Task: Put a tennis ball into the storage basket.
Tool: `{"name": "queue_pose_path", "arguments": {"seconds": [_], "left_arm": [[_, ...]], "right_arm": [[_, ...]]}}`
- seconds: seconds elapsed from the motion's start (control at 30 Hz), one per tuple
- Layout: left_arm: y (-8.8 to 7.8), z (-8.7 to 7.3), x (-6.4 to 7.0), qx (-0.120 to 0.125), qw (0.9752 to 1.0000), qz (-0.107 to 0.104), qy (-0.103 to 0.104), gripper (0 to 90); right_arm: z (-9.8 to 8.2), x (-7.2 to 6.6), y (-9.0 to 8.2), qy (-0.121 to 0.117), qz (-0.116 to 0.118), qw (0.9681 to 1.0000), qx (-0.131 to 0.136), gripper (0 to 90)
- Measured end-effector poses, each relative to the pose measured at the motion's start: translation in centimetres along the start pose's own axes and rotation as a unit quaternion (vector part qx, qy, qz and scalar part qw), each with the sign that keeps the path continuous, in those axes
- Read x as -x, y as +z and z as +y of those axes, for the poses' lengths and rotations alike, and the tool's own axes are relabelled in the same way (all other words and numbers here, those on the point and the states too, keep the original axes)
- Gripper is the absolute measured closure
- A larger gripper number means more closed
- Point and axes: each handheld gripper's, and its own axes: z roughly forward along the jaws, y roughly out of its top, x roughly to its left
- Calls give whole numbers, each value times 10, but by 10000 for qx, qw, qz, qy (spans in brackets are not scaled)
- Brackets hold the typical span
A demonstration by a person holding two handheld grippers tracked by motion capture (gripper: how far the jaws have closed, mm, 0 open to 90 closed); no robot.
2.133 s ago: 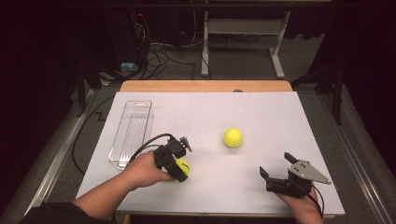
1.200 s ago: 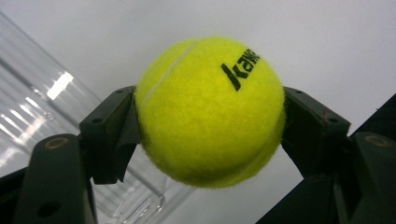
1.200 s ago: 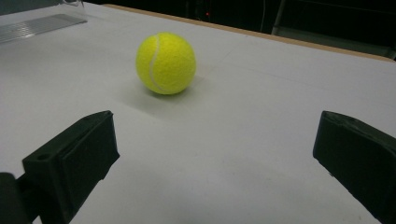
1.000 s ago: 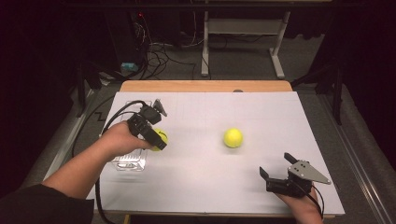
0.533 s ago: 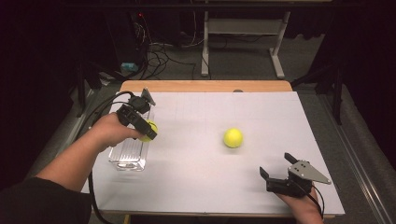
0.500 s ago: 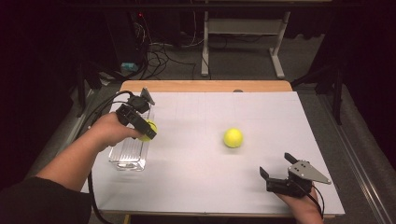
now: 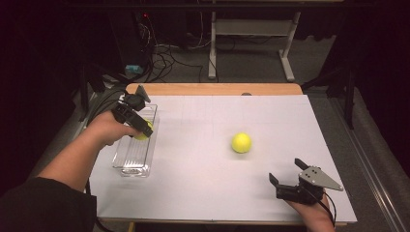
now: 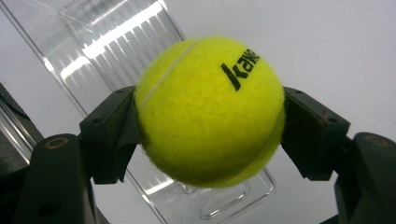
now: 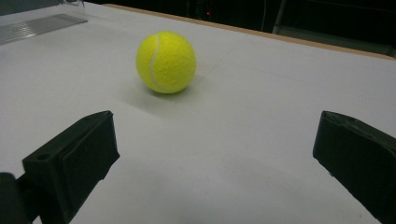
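A table (image 7: 300, 123) covered by a white sheet, its wooden far edge bare, carries a clear plastic tray (image 7: 130, 162) lying lengthwise near the left edge and one yellow tennis ball (image 7: 241, 143) resting right of centre, well apart from the tray.

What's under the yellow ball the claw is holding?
The clear plastic tray lies under the held ball. The ball covers the tray's middle, so whatever lies inside there can't be seen.
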Motion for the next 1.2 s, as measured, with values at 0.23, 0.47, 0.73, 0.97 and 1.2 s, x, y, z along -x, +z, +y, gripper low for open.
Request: {"name": "queue_pose_path", "arguments": {"seconds": [0.23, 0.47, 0.73, 0.97, 1.2], "left_arm": [[1, 1, -12, 52, 9998, 30, -201, 266], [0, 1, -23, 31, 9992, 206, -354, 266], [12, 5, -30, -47, 9982, 316, -503, 266], [32, 14, -33, -163, 9973, 384, -609, 265], [47, 23, -40, -299, 9960, 437, -723, 265]], "right_arm": [[0, -1, 0, -15, 1, 10000, -4, 1], [0, -1, 1, -51, 7, 10000, -1, 1], [0, -1, 1, -46, 4, 10000, -9, 1], [0, -1, 1, -67, 17, 10000, -16, 1], [0, -1, 1, -55, 17, 10000, -18, 1]]}}
